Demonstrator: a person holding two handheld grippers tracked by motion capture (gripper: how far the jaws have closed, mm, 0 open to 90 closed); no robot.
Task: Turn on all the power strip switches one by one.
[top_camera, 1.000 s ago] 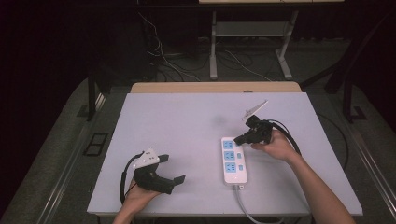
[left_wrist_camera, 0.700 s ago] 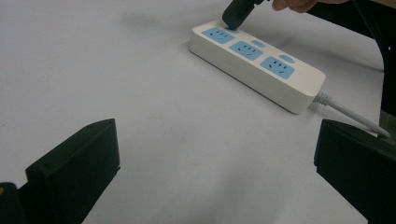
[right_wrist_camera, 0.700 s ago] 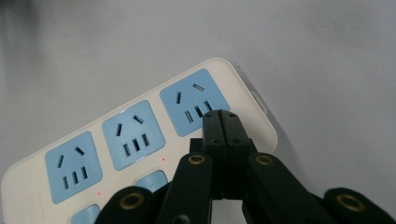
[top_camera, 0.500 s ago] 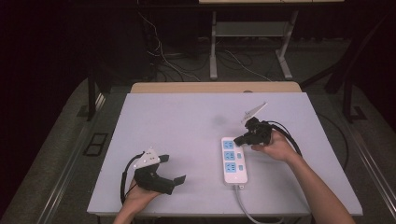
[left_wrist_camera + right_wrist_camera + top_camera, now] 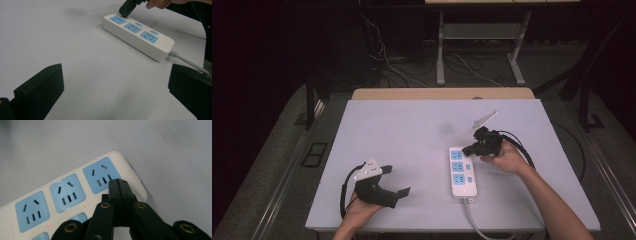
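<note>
A white power strip [image 5: 462, 172] with three blue sockets and a blue switch beside each lies on the grey table [image 5: 412, 130], right of centre. My right gripper [image 5: 468, 149] is shut, its joined tips resting at the strip's far end. In the right gripper view the shut tips [image 5: 118, 182] sit beside the end socket on the strip [image 5: 62, 195], over the switch side. My left gripper [image 5: 396, 181] rests at the table's near left, open with nothing between its jaws. In the left gripper view, that gripper [image 5: 115, 85] faces the strip [image 5: 140, 35] and the right gripper's tip [image 5: 124, 13].
The strip's white cable [image 5: 477, 225] runs off the table's near edge. Small red lights glow beside the sockets in the right gripper view. A second table [image 5: 442, 93] stands behind, with loose cables [image 5: 382, 55] on the floor beyond it.
</note>
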